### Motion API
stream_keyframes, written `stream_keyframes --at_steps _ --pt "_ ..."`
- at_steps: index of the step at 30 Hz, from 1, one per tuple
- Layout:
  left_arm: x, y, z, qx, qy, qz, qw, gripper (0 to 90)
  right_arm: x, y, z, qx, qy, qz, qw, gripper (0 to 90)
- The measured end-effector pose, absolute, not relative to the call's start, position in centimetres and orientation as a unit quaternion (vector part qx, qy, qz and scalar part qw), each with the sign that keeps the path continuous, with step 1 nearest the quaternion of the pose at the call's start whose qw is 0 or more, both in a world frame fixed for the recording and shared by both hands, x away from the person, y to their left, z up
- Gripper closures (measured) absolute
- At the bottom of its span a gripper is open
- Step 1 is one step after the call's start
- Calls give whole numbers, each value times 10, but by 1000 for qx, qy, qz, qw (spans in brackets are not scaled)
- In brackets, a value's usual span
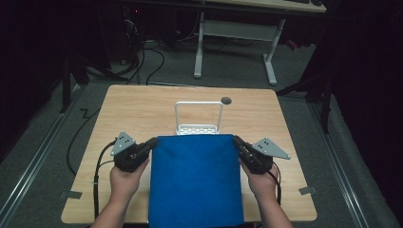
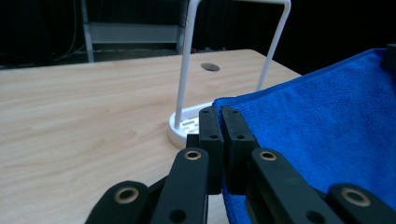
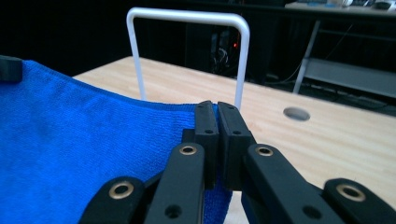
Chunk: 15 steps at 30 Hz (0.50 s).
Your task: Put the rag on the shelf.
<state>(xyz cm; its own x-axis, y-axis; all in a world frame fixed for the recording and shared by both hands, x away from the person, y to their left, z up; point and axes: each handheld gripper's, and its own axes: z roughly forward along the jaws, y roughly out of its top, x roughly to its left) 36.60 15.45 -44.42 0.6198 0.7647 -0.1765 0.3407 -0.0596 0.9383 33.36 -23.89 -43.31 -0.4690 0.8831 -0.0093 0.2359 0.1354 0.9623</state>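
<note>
Blue cloth sits center-bottom of the frame, stretched above the surface. Left gripper and right gripper each pinch a top corner. White rack stands just behind its top edge.

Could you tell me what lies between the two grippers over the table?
In the high view, the blue towel stretches taut between the left gripper and right gripper, each clamped on a far corner.
</note>
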Motion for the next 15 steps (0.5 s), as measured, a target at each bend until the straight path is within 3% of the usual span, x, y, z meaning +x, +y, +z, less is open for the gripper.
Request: stream_keyframes --at_steps 15 --pt "387 152 -391 677 384 226 586 883 352 -240 -383 397 657 544 339 885"
